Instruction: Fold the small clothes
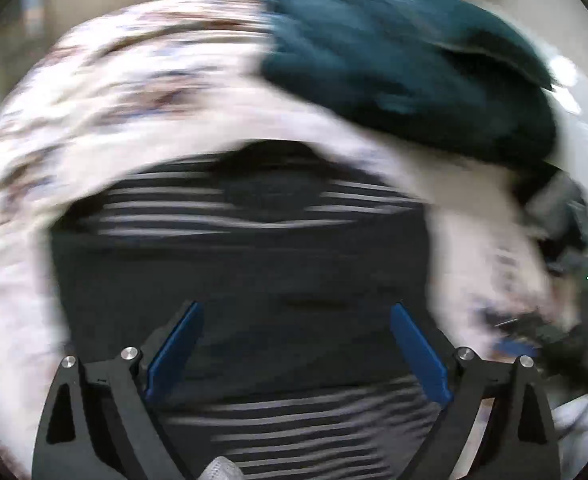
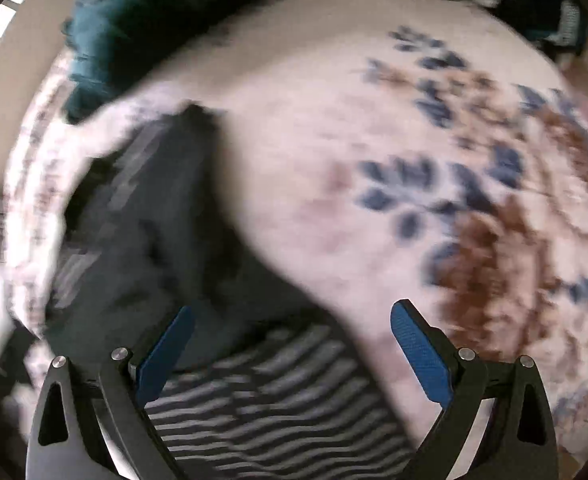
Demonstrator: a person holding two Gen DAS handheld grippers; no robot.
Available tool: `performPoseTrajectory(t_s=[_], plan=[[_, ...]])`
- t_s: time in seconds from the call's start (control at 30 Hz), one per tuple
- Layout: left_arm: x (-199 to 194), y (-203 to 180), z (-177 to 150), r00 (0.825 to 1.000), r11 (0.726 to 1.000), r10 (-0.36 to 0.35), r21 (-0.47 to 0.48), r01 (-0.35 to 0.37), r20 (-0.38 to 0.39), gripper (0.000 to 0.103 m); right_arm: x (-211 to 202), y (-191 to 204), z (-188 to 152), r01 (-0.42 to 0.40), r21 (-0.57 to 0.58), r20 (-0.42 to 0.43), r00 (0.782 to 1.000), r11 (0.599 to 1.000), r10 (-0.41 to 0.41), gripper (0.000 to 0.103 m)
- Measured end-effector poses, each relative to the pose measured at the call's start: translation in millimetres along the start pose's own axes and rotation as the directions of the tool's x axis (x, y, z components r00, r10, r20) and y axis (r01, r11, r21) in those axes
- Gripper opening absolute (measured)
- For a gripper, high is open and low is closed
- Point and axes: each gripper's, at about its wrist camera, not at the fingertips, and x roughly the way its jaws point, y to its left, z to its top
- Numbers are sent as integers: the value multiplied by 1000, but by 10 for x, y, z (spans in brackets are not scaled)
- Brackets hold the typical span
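Note:
A small dark garment with black-and-white striped parts (image 1: 245, 264) lies on a white floral cover (image 1: 125, 92). My left gripper (image 1: 296, 312) is open just above its dark middle, holding nothing. In the right wrist view the same garment (image 2: 141, 240) lies at the left, its striped end (image 2: 277, 392) near the camera. My right gripper (image 2: 291, 316) is open over that striped end, empty. Both views are blurred by motion.
A teal garment (image 1: 394, 52) lies bunched at the far side of the cover, and also shows in the right wrist view (image 2: 133, 12). The floral cover (image 2: 434, 160) spreads wide to the right. Dark clutter (image 1: 566, 328) sits at the right edge.

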Motion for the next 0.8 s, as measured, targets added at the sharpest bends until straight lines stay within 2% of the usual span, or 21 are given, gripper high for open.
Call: performPoseTrajectory(t_s=[0.07, 0.13, 0.2, 0.27, 0.3, 0.37, 0.4, 0.43, 0.5, 0.53, 0.67, 0.73, 0.8], plan=[[-53, 482, -57, 989, 988, 145, -58, -145, -3, 96, 103, 270, 86, -63, -61, -24, 998, 996, 62, 100], [-31, 938, -124, 965, 959, 259, -109, -262, -33, 96, 270, 545, 148, -91, -123, -46, 995, 988, 86, 100], [23, 1370, -181, 938, 923, 337, -166, -347, -84, 96, 451, 824, 189, -86, -182, -57, 995, 980, 76, 100], [36, 1626, -215, 913, 890, 397, -200, -409, -97, 96, 648, 1102, 210, -67, -266, -63, 997, 962, 52, 99], [46, 1727, -224, 905, 879, 414, -217, -426, -99, 96, 764, 1193, 242, -50, -296, -73, 997, 954, 29, 94], [69, 1820, -233, 890, 858, 445, -240, -455, -96, 96, 1032, 1362, 213, -18, -345, -118, 993, 939, -24, 63], [88, 1864, -234, 885, 848, 455, -253, -465, -101, 96, 1111, 1440, 163, 14, -371, -115, 991, 929, -61, 28], [110, 1892, -249, 884, 843, 456, -266, -467, -107, 96, 1168, 1514, 83, 58, -413, -85, 991, 909, -102, 4], [158, 1931, -259, 886, 839, 449, -289, -462, -112, 96, 1088, 1621, -28, 163, -480, 42, 986, 862, -164, 4], [209, 1945, -257, 891, 841, 439, -295, -453, -117, 96, 1001, 1634, -60, 182, -485, 81, 983, 855, -163, 4], [330, 1883, -208, 906, 860, 409, -287, -423, -110, 96, 595, 1375, -5, 241, -367, 179, 966, 899, -186, 4], [397, 1818, -146, 910, 870, 403, -268, -414, -98, 96, 497, 1150, 92, 260, -290, 176, 961, 921, -215, 4], [473, 1754, -84, 916, 882, 391, -249, -401, -88, 96, 496, 990, 187, 246, -255, 136, 967, 935, -217, 4]])
